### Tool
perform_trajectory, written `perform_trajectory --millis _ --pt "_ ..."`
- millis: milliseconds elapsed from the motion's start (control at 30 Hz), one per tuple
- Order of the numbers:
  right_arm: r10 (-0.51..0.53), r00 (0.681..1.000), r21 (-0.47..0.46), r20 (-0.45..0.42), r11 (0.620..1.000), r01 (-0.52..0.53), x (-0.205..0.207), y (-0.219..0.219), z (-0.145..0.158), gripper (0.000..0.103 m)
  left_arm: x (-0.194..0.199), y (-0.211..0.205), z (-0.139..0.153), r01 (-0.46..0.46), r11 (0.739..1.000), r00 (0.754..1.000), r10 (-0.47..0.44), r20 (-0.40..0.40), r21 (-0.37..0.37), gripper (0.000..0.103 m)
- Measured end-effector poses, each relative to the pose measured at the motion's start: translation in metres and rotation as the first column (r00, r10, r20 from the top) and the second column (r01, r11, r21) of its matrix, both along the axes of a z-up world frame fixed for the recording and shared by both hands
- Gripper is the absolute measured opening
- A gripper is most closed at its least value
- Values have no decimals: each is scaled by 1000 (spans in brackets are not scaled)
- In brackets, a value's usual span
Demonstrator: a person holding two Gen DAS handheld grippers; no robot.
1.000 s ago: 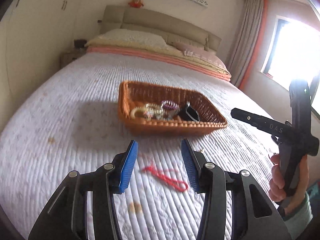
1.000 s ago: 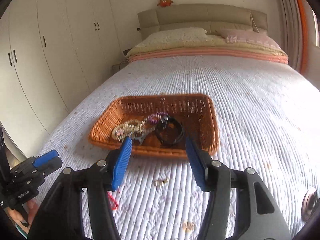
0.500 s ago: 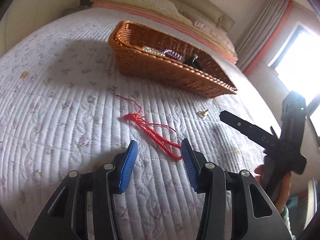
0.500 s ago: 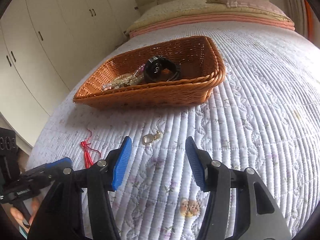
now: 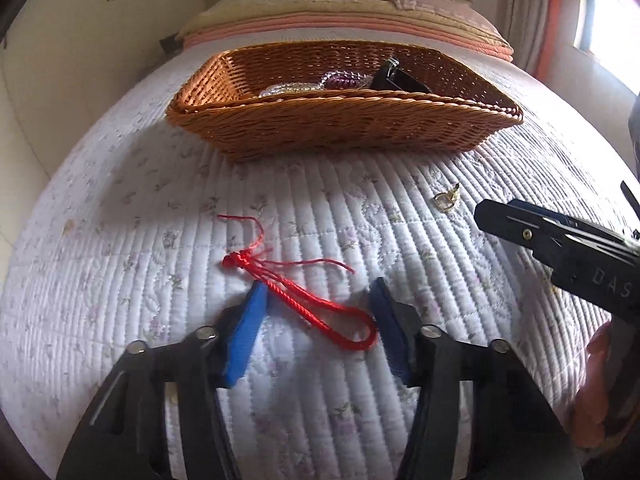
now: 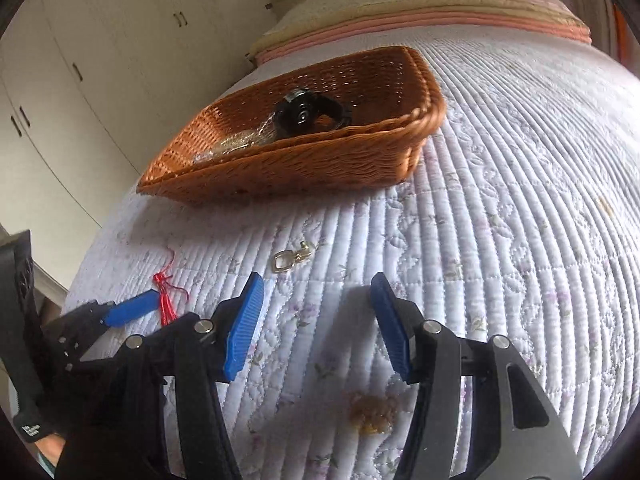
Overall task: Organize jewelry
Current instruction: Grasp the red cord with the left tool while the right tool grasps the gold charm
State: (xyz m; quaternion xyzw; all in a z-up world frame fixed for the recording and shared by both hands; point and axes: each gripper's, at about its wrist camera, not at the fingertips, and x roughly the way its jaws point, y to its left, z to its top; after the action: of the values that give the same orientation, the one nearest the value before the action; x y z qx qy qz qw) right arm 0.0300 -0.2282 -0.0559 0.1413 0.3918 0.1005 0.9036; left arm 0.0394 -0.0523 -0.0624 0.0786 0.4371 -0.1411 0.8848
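The left tool [image 5: 318, 294] stood with its blue pads apart, low over the quilted bed [image 5: 120, 240], straddling the looped end of a red cord bracelet [image 5: 296, 292] that lay flat on the quilt — nothing was clamped. The right tool [image 6: 316, 286] was likewise spread wide and empty, just short of a small gold clasp [image 6: 286, 258] on the quilt. Beyond both sat a wicker basket [image 6: 320, 164] holding a black watch [image 6: 304, 114] and beaded bracelets [image 5: 316, 84], toward the pillow end of the bed.
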Motion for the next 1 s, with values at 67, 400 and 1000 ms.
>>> perform_trajectory --millis 67,400,1000 --pt "24 1000 -43 -12 999 -24 3 11 0 35 -3 10 1 23 1000 1000 -23 9 10 34" --pt "59 997 -149 -56 987 -67 34 35 -1 30 -10 58 7 71 990 997 -73 -13 -124 19" --pt "42 997 -199 -57 979 -53 64 58 -5 10 -12 55 4 101 982 995 -102 1 -160 28"
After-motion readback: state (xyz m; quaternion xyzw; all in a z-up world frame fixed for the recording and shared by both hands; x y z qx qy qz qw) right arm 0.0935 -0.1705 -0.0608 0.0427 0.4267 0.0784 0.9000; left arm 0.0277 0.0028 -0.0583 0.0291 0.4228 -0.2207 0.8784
